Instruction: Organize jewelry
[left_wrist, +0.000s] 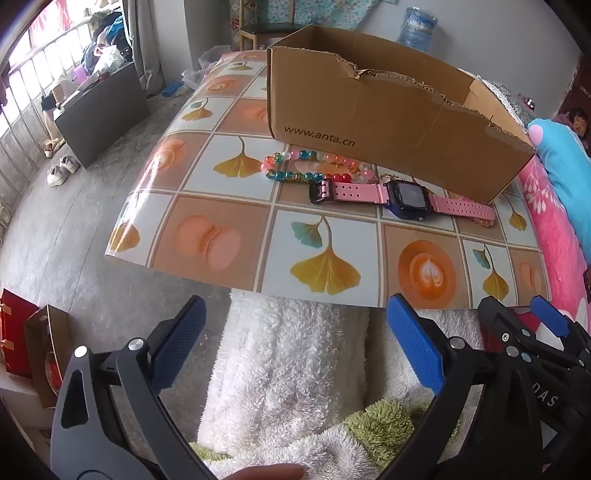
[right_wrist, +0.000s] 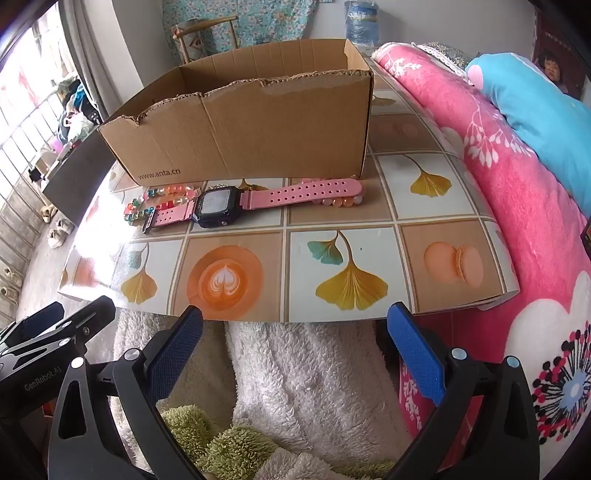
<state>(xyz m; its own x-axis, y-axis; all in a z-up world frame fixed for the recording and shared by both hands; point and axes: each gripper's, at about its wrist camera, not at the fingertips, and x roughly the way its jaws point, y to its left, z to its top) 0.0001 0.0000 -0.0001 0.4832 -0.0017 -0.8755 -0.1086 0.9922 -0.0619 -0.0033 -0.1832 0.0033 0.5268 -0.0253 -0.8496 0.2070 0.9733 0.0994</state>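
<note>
Beads of the bracelet (left_wrist: 295, 166) lie on the counter (left_wrist: 221, 206) just before the cardboard box (left_wrist: 369, 122), partly hidden under the pink watch (left_wrist: 402, 197), whose strap crosses them; a few more beads (right_wrist: 338, 201) peek out at the strap's far end. Left claw (left_wrist: 295, 343) and right claw (right_wrist: 295, 347) both gape wide and empty, short of the counter's edge, above fluffy white fabric (right_wrist: 314, 387). Box interior is mostly out of sight.
</note>
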